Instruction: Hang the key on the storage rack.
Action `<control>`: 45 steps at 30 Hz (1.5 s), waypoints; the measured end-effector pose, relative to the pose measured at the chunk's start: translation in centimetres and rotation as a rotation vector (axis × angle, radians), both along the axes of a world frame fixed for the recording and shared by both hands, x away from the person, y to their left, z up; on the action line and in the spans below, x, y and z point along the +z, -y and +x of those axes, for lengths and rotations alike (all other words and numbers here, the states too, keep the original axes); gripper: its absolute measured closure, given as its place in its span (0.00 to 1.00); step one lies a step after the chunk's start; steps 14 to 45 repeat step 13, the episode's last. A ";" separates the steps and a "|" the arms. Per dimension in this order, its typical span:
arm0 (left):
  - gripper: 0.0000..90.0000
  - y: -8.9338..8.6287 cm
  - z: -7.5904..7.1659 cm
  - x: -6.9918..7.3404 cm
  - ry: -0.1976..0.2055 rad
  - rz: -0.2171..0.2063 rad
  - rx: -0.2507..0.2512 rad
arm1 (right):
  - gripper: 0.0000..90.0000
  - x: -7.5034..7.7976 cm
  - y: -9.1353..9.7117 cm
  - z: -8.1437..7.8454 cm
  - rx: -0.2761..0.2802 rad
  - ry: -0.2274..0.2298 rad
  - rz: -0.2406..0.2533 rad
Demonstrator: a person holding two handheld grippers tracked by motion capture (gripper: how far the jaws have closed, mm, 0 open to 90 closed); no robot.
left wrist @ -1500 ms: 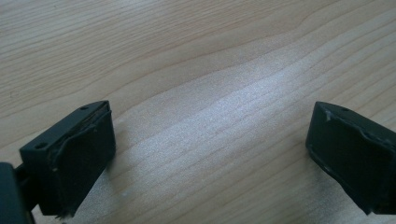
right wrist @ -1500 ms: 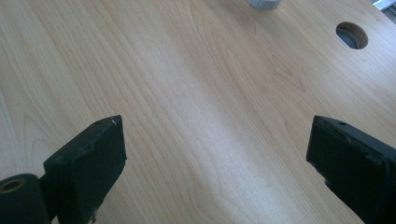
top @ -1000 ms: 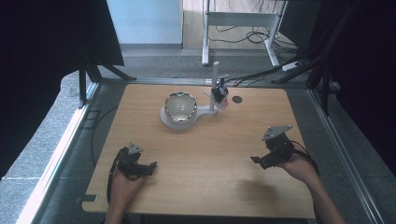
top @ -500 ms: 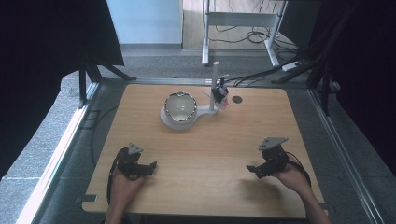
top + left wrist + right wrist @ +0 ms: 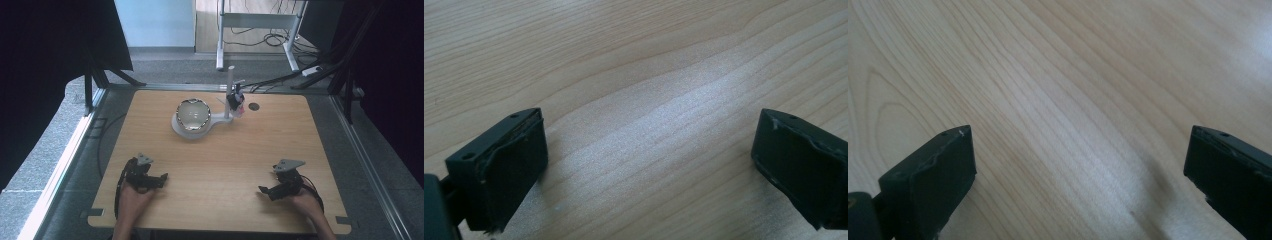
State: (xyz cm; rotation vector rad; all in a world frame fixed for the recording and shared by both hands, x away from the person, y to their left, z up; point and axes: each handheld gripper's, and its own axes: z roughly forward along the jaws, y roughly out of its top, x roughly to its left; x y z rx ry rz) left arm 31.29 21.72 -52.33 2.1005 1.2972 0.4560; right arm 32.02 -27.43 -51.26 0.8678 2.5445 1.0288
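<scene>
Here, the left gripper point(image 5: 644, 165) has its two black fingers point(image 5: 504, 165) spread wide apart, with nothing but bare pale wood grain between them. The right gripper point(image 5: 1078, 175) matches it: its black fingers point(image 5: 933, 175) also stand well apart over bare wood, holding nothing.

From the high view, the left gripper point(image 5: 145, 175) sits near the front left of the wooden worktop point(image 5: 210, 200), held by the person's left hand point(image 5: 132, 200), with a dark cable looping beside it. The right gripper point(image 5: 282, 182) sits near the front right, held by the right hand point(image 5: 305, 202), and carries a grey three-cornered plate on top. Both grippers are low over the worktop and well apart from each other.

Farther back, near the middle of the worktop's far half, lies a round, shiny, bowl-like object point(image 5: 192, 115), silvery with a dark rim, set on a white base. A white arm runs from that base to the right toward a thin white upright post point(image 5: 230, 92), which carries a small dark fitting with a touch of pink; what it is cannot be told. Just right of the post is a small dark round mark point(image 5: 254, 106) on the worktop. The bowl-like object is well apart from both grippers.

Beyond the worktop lie grey floor, cables point(image 5: 270, 80) and the legs of a white frame point(image 5: 255, 22).
</scene>
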 end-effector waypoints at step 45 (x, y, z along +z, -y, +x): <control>0.02 0.0 0.0 0.0 0.001 0.001 -0.001 | 0.00 -0.8 0.3 -0.2 -0.037 -0.017 0.010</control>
